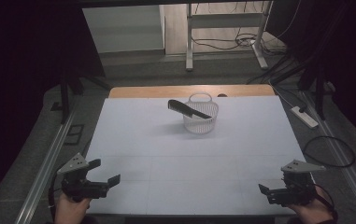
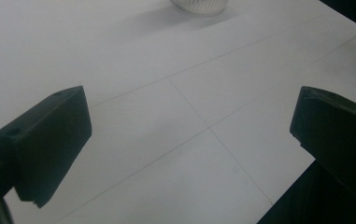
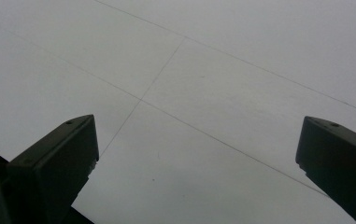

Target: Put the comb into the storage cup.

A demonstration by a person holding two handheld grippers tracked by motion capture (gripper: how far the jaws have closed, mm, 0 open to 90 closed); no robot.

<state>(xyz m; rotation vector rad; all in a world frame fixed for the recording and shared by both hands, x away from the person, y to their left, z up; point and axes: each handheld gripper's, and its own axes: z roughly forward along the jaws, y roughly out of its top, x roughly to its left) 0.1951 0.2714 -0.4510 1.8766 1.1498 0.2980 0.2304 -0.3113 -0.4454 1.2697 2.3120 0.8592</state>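
Two grippers low in the high view, both empty. Left gripper (image 1: 104, 173) at lower left of frame, jaws spread wide, nothing between them; same wide gap in the left gripper view (image 2: 189, 140), bare white table (image 2: 166, 116) beneath. Right gripper (image 1: 271, 190) at lower right, jaws likewise wide apart, holding nothing; right gripper view (image 3: 196, 154) looks down on plain table surface with faint seam lines.

Comb (image 1: 188, 108), dark, lying across the rim of the small white basket (image 1: 201, 123) at upper centre of the high view, well apart from both grippers. Handle end jutting out past the rim toward upper left, other end resting over the opening; tilted, not dropped fully inside. Bottom edge of basket just visible at top centre of the left gripper view (image 2: 198, 5).

Judgement: comb already placed on the basket, so main work appears done, or else not yet begun if the comb is to come out. Possibly left: settling the comb down inside. Neither gripper near it.
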